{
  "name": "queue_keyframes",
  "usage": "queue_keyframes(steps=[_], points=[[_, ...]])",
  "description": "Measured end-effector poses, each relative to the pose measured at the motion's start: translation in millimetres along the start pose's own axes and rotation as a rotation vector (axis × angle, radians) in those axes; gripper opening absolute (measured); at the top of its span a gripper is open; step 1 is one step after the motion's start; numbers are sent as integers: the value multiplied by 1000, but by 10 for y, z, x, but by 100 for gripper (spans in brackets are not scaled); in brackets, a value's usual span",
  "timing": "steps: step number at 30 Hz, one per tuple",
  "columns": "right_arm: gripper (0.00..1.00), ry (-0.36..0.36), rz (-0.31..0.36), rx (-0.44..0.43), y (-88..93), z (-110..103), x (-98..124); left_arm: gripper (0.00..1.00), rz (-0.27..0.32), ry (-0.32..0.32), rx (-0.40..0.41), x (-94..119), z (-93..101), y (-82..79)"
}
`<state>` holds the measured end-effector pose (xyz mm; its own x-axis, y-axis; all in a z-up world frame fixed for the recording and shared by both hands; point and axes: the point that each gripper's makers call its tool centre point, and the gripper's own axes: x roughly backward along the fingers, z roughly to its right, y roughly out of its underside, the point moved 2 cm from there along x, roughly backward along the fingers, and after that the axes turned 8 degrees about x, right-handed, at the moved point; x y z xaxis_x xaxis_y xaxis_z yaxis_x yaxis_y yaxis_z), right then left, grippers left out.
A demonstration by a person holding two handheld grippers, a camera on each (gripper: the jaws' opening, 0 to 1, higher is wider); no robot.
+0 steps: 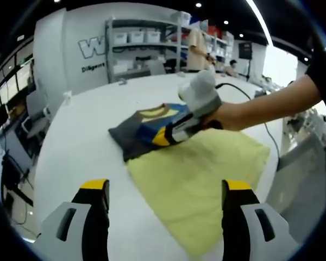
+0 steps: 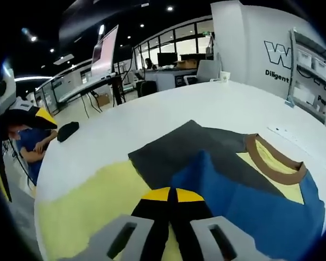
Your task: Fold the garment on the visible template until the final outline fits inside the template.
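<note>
I see a round white table (image 1: 76, 147) with metal shelves (image 1: 146, 46) of white bins behind it, against a lettered wall (image 2: 277, 60). A black cable (image 1: 242, 92) trails across the tabletop. Farther off stand desks with monitors (image 2: 168, 57), and possibly a dark cap (image 2: 68, 130).

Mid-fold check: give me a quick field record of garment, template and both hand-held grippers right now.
garment: grey, blue and yellow shirt, partly folded, lying half on the template
template: pale yellow sheet on the white table
right hand-held gripper: jaws together at the shirt's edge over the template
left hand-held gripper: jaws apart, off the fabric, holding nothing
</note>
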<state>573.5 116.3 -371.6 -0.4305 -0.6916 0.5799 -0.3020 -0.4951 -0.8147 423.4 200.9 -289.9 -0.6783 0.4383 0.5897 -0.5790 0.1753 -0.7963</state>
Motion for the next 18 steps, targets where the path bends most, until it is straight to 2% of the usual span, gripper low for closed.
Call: queue_keyframes(steps=[4,7,9,14,15,18], points=[[0,-23,38,-19,-113,-56,69,80,2,3,2,-2,22,-1],[0,-45,87,-77,-232,-114,130,80,3,4,6,-8,17,4],[0,-46,94,-74,-254,-106,130,80,3,3,6,-10,14,1],[0,-61,114,-96,-287,-130,211,81,8,2,7,-14,1,-16],[0,-73,107,-93,-239,-110,136,81,8,2,8,-18,-1,-15],[0,-90,76,-71,-175,-154,95,81,1,4,7,-33,2,-4]])
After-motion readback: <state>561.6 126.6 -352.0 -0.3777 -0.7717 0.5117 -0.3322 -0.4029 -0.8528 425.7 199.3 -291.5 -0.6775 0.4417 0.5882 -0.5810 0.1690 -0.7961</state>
